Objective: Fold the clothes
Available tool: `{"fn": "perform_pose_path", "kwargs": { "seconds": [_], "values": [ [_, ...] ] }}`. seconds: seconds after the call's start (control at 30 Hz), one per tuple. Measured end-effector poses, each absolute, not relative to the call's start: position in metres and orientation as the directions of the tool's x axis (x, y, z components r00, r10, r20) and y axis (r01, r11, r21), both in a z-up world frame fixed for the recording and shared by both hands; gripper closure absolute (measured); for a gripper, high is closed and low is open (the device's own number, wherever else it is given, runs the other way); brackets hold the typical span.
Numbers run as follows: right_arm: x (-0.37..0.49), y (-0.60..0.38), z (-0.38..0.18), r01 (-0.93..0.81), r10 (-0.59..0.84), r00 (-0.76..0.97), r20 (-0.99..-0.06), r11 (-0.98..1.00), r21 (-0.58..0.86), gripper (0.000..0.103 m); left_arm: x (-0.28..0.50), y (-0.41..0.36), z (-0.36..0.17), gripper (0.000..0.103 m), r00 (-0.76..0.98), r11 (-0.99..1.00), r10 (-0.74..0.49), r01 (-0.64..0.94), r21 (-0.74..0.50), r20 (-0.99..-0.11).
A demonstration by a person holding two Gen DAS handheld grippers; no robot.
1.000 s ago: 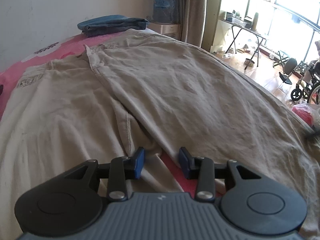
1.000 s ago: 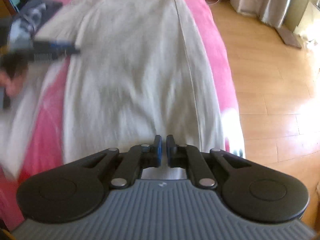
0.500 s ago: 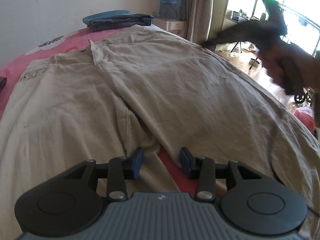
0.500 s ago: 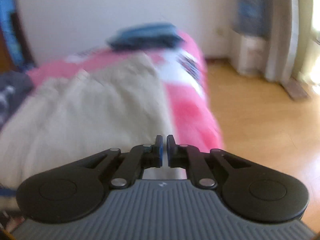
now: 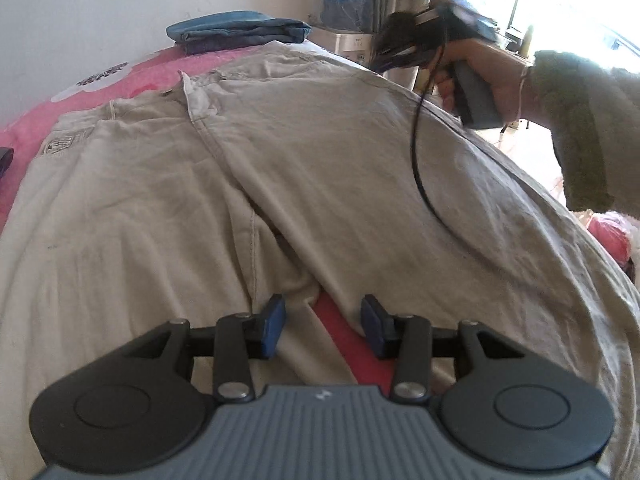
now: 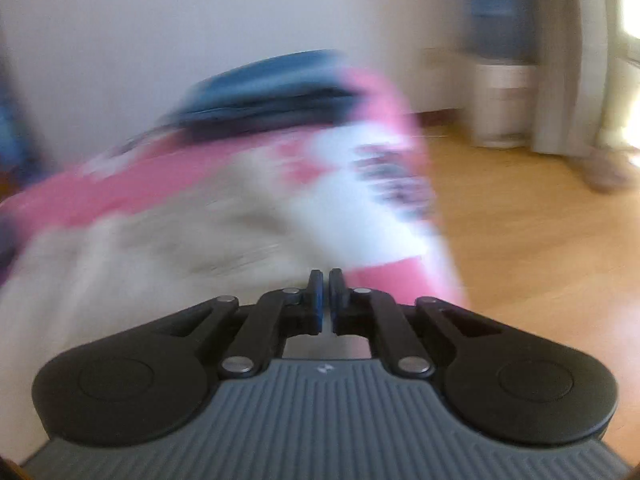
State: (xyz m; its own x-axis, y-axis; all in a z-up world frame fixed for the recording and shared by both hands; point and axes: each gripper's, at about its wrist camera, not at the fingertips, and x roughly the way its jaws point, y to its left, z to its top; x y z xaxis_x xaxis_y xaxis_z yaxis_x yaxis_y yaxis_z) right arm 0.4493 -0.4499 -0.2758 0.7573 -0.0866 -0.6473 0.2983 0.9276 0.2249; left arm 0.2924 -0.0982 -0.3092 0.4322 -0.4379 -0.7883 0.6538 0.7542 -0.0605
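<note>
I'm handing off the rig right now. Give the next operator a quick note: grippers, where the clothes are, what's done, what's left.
Left gripper: open, holding nothing, poised over the crotch gap of the beige trousers.
Right gripper: shut and empty, near the trousers' waistband by the bed's far edge; its view is blurred.
Trousers lie spread flat on the pink bedspread, both legs apart.
Done: a folded blue stack sits at the bed's far end.
Left: the trousers show no fold yet; probably bring one leg over the other first.

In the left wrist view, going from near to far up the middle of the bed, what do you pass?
left gripper → strip of pink bedsheet between the legs → beige trousers → folded blue clothes → white wall.
</note>
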Motion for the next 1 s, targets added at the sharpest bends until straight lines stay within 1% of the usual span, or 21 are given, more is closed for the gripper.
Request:
{"fn": "perform_pose_path", "kwargs": {
  "seconds": [0.03, 0.07, 0.1, 0.17, 0.2, 0.23, 0.27, 0.3, 0.33, 0.4, 0.43, 0.47, 0.57, 0.6, 0.67, 0.77, 0.83, 0.97, 1.0],
  "values": [
    [0.440, -0.467, -0.272, 0.383, -0.130, 0.761, -0.635, 0.880, 0.279, 0.096, 0.293, -0.097, -0.308, 0.059, 0.427, 0.756, -0.441, 0.651, -0.069, -0.789],
    [0.428, -0.477, -0.268, 0.402, -0.120, 0.776, -0.619, 0.850, 0.340, 0.097, 0.294, -0.096, -0.308, 0.059, 0.423, 0.756, -0.446, 0.650, -0.079, -0.789],
    [0.414, -0.484, -0.264, 0.373, -0.059, 0.796, -0.602, 0.831, 0.412, 0.097, 0.295, -0.095, -0.308, 0.059, 0.419, 0.757, -0.451, 0.648, -0.089, -0.788],
    [0.377, -0.491, -0.250, 0.244, 0.156, 0.817, -0.555, 0.779, 0.578, 0.097, 0.295, -0.093, -0.308, 0.059, 0.412, 0.755, -0.460, 0.648, -0.102, -0.786],
    [0.362, -0.488, -0.246, 0.191, 0.243, 0.800, -0.549, 0.764, 0.616, 0.097, 0.295, -0.092, -0.308, 0.059, 0.411, 0.754, -0.463, 0.648, -0.105, -0.786],
    [0.351, -0.476, -0.244, 0.138, 0.314, 0.763, -0.564, 0.774, 0.618, 0.097, 0.295, -0.091, -0.308, 0.059, 0.409, 0.753, -0.465, 0.649, -0.108, -0.785],
    [0.340, -0.464, -0.244, 0.091, 0.371, 0.721, -0.585, 0.786, 0.611, 0.096, 0.296, -0.092, -0.308, 0.059, 0.406, 0.751, -0.465, 0.651, -0.108, -0.787],
    [0.332, -0.452, -0.249, 0.067, 0.384, 0.678, -0.627, 0.817, 0.573, 0.096, 0.296, -0.092, -0.308, 0.059, 0.403, 0.749, -0.465, 0.653, -0.107, -0.788],
    [0.322, -0.442, -0.256, 0.053, 0.371, 0.638, -0.675, 0.853, 0.519, 0.096, 0.295, -0.093, -0.308, 0.059, 0.399, 0.744, -0.463, 0.660, -0.102, -0.792],
    [0.296, -0.427, -0.272, 0.014, 0.276, 0.594, -0.755, 0.935, 0.354, 0.097, 0.295, -0.093, -0.306, 0.058, 0.389, 0.733, -0.464, 0.673, -0.099, -0.795],
    [0.280, -0.421, -0.278, -0.011, 0.231, 0.583, -0.779, 0.961, 0.276, 0.098, 0.295, -0.092, -0.305, 0.058, 0.385, 0.728, -0.467, 0.679, -0.099, -0.796],
    [0.255, -0.421, -0.275, -0.034, 0.204, 0.594, -0.778, 0.973, 0.229, 0.098, 0.296, -0.091, -0.306, 0.058, 0.382, 0.728, -0.472, 0.677, -0.107, -0.795],
    [0.202, -0.423, -0.256, 0.011, 0.078, 0.570, -0.818, 0.995, 0.103, 0.096, 0.297, -0.087, -0.307, 0.058, 0.378, 0.735, -0.486, 0.665, -0.134, -0.788],
    [0.191, -0.421, -0.248, 0.019, 0.052, 0.572, -0.818, 0.997, 0.076, 0.095, 0.297, -0.086, -0.307, 0.058, 0.378, 0.737, -0.488, 0.661, -0.140, -0.787],
    [0.191, -0.407, -0.236, -0.009, 0.081, 0.593, -0.801, 0.995, 0.094, 0.095, 0.295, -0.085, -0.307, 0.058, 0.381, 0.743, -0.490, 0.653, -0.146, -0.784],
    [0.199, -0.372, -0.252, -0.085, 0.159, 0.558, -0.814, 0.987, 0.134, 0.095, 0.290, -0.086, -0.307, 0.058, 0.401, 0.741, -0.480, 0.661, -0.116, -0.780],
    [0.178, -0.354, -0.272, -0.102, 0.099, 0.488, -0.867, 0.993, 0.056, 0.095, 0.287, -0.086, -0.308, 0.058, 0.413, 0.744, -0.477, 0.660, -0.106, -0.776],
    [0.081, -0.370, -0.272, -0.021, -0.001, 0.432, -0.902, 1.000, -0.011, 0.095, 0.285, -0.082, -0.307, 0.058, 0.418, 0.745, -0.487, 0.657, -0.115, -0.767],
    [0.068, -0.371, -0.267, -0.004, -0.028, 0.414, -0.910, 0.999, -0.032, 0.095, 0.284, -0.080, -0.304, 0.058, 0.419, 0.745, -0.489, 0.657, -0.116, -0.765]
  ]
}}
